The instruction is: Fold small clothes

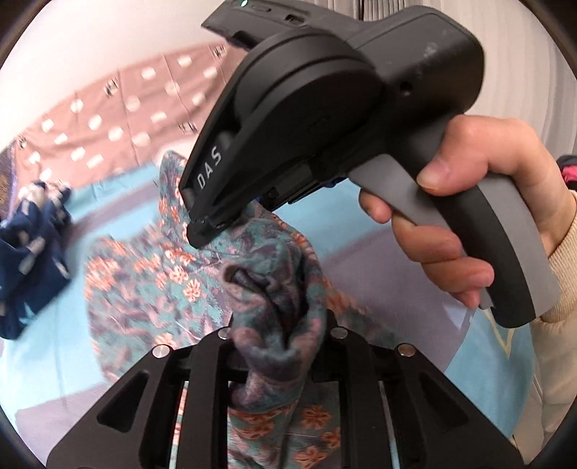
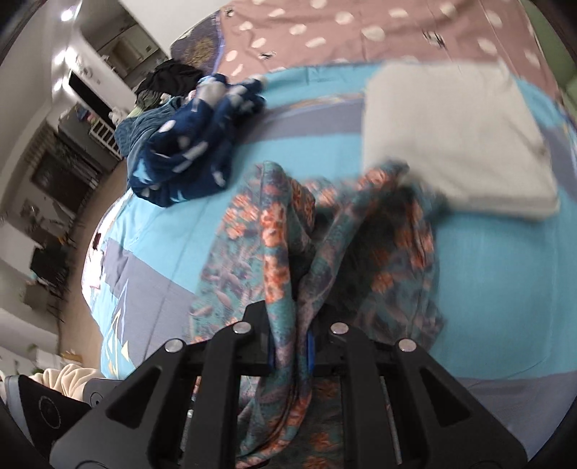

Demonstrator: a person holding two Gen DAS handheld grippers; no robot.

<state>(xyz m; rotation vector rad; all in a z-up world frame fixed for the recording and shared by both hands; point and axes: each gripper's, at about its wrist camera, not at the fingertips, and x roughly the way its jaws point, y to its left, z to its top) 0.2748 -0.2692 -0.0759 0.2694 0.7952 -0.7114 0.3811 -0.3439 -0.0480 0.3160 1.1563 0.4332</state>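
Note:
A teal garment with orange flowers [image 1: 151, 274] hangs and drapes over the blue bed cover [image 1: 43, 360]. My left gripper [image 1: 277, 346] is shut on a bunched edge of it, which fills the gap between the fingers. My right gripper [image 1: 205, 231] shows in the left wrist view, held by a hand, with its tip shut on the same garment higher up. In the right wrist view the right gripper [image 2: 292, 342] pinches a fold of the floral garment [image 2: 382, 259], which spreads down onto the bed cover [image 2: 487, 288].
A dark blue patterned garment [image 2: 187, 144] lies crumpled at the bed's left side and also shows in the left wrist view [image 1: 29, 245]. A folded white cloth [image 2: 450, 137] lies at the far right. A pink spotted cover [image 2: 360, 32] lies behind. The bed edge and floor are to the left.

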